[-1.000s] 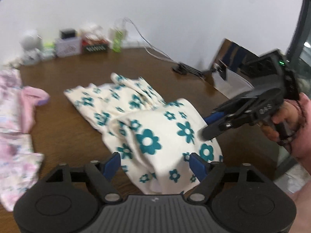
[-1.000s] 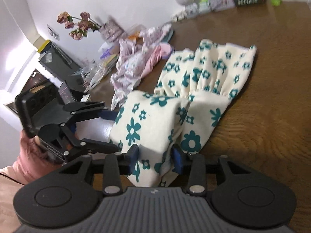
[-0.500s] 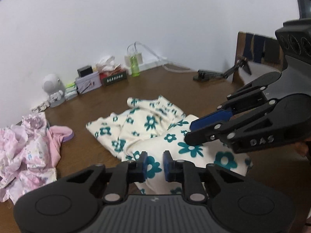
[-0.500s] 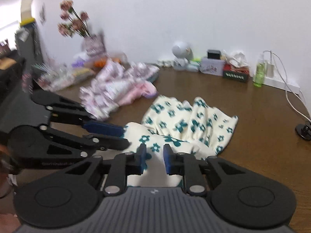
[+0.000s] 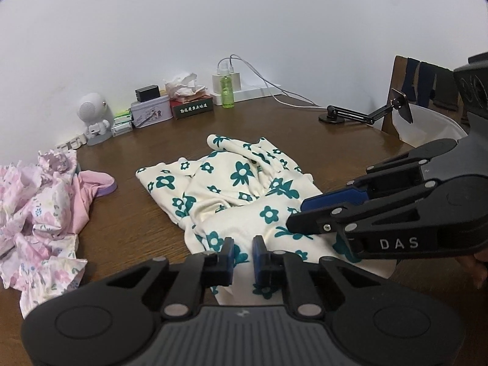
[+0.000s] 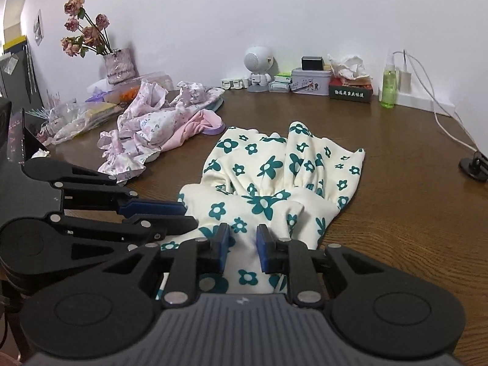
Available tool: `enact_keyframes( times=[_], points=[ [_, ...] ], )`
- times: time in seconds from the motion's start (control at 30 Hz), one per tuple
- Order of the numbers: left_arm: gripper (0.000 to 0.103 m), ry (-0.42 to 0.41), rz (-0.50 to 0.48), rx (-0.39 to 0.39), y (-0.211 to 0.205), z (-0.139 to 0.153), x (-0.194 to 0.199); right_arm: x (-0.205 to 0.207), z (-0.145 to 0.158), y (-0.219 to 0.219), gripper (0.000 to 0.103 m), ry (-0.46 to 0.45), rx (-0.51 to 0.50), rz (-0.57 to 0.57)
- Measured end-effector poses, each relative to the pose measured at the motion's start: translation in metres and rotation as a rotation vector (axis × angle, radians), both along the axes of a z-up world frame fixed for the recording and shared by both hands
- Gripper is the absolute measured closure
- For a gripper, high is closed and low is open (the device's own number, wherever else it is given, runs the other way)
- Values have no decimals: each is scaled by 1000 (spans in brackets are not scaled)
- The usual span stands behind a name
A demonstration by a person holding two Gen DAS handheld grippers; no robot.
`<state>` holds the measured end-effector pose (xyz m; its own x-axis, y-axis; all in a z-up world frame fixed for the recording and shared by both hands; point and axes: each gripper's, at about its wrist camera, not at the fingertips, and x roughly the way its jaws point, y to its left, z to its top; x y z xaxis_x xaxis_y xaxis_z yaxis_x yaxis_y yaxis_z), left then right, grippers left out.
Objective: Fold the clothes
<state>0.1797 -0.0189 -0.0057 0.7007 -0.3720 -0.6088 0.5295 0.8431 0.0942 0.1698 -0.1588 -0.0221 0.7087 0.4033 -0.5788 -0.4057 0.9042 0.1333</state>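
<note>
Your left tool [image 5: 243,251] is pinched down on the near edge of the cream garment with teal flowers [image 5: 231,183], a fold of cloth caught between its blue pads. Your right tool [image 6: 242,245] grips the same near edge just beside it, jaws nearly together with fabric bunched between them. In the left wrist view the right tool comes in from the right side, its tips resting on the cloth close to the left tool. The garment lies in the middle of the brown tabletop [image 6: 396,183], its near part raised toward both tools and the rest spread and rumpled away from you toward the wall. A heap of pink floral clothes [image 6: 152,128] sits on the tabletop to the left of it, apart from the cream piece.
</note>
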Motion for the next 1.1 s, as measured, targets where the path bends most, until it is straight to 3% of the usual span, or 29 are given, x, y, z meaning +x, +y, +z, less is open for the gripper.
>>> enact_keyframes(
  times=[0.4, 0.7, 0.87, 0.93, 0.97, 1.0, 1.07, 1.1],
  points=[
    [94, -19, 10, 15, -2, -1, -14, -4, 0, -3, 83, 22, 28, -6],
    [94, -4, -64, 29, 2, -1, -74, -52, 4, -11, 83, 74, 50, 41],
    [92, -19, -86, 31, 4, 1, -83, -71, 4, -13, 82, 57, 76, 62],
    [80, -44, -82, 8, 9, 8, -85, -71, 10, -19, 79, 41, 96, 86],
    [55, -58, -77, -7, 12, 12, -87, -73, 15, -23, 68, 27, 103, 107],
    [22, -76, -69, -20, 15, 16, -90, -75, 20, -26, 58, 12, 110, 127],
    [5, -123, -39, -39, 24, 22, -96, -84, 32, -28, 17, -37, 70, 187],
    [6, -131, -41, -49, 28, 23, -99, -91, 36, -26, 9, -68, 4, 231]
  ],
)
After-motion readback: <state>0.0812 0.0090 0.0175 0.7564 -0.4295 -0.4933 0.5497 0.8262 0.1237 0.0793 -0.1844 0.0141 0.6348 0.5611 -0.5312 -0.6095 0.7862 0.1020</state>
